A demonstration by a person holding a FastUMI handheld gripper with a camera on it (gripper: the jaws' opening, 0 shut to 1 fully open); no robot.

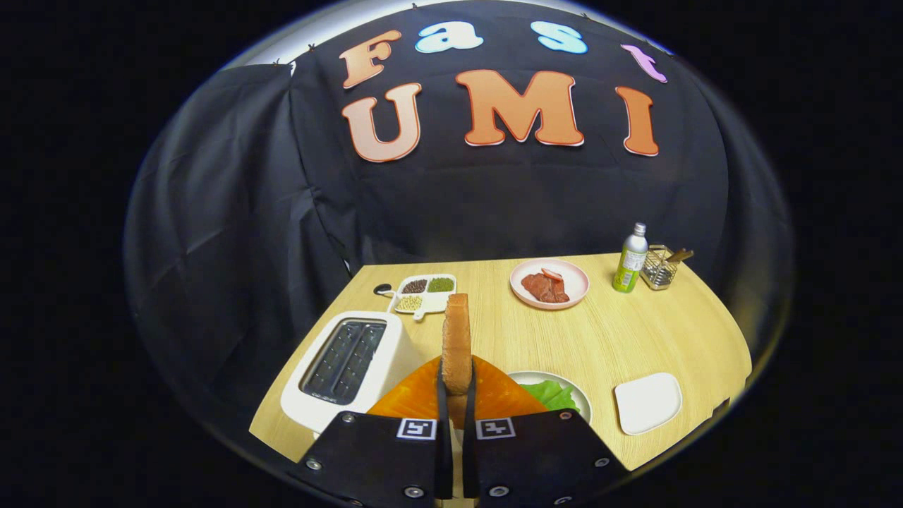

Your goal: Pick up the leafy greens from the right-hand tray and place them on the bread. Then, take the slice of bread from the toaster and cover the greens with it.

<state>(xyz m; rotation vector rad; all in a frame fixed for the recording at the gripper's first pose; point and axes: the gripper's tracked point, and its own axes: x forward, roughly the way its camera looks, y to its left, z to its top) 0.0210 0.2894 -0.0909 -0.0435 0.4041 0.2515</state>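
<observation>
The gripper [456, 395] has two broad, flat plates side by side, parted by a narrow slot. Each bears a small square black-and-white marker near its inner top corner. Round silver screws dot the plates' outer edges and bottom corners.

Bright, sharp — edges fisheye-bent

Single fisheye view rides on gripper [456, 384], looks forward along fingers and slightly down over wooden table [621, 339] toward booth's back wall. Toaster [343, 367] close, beside fingers; pink plate [549, 283] and bottle [631, 258] far. Camera height above table hard to judge.
</observation>
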